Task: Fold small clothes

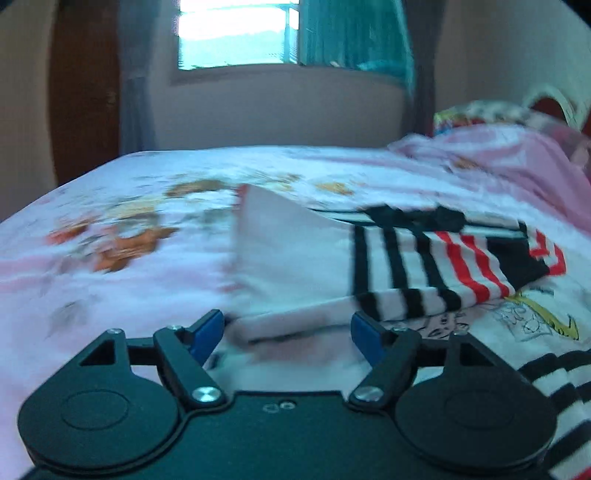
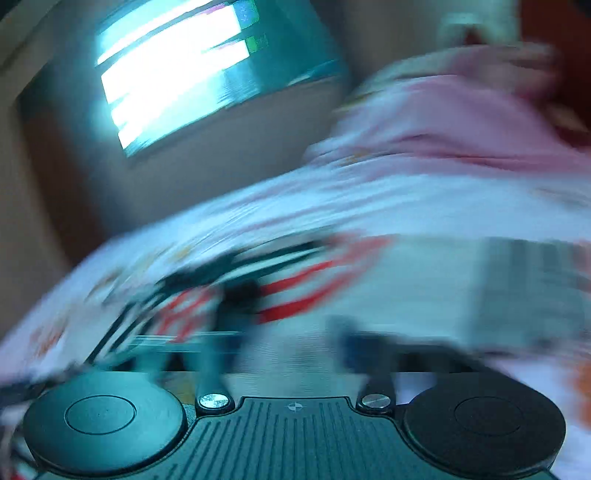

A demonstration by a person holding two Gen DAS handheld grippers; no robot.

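Left wrist view: the left gripper (image 1: 288, 332) sits low over a bed (image 1: 110, 258) covered in a pink and white printed sheet. Its jaws stand spread, the blue pads (image 1: 208, 328) well apart, and the near white edge of a shirt (image 1: 295, 258) lies between them; neither pad presses on the cloth. The shirt is white with black and red stripes (image 1: 443, 266) and lies on the sheet just beyond the gripper, a plain white flap folded over its left part and the striped part to the right of that. Right of the shirt, more white cloth with a cartoon print (image 1: 517, 314) and black bands spreads toward the lower right corner. Beyond the shirt, at the far right of the bed, a pink blanket (image 1: 498, 158) is bunched up. Behind the bed is a wall with a bright window (image 1: 236, 33) and a teal curtain (image 1: 351, 33). Right wrist view: heavy blur smears everything. The right gripper (image 2: 280, 354) shows two dark fingers (image 2: 218, 347) set wide apart with only pale cloth seen between them, so the jaws are spread and hold nothing. The striped shirt (image 2: 288, 291) lies on the bed just beyond and left of the gripper, its red and black bands streaked. The pink blanket (image 2: 461, 122) rises beyond the shirt to the right, and the window (image 2: 173, 70) glows at upper left.
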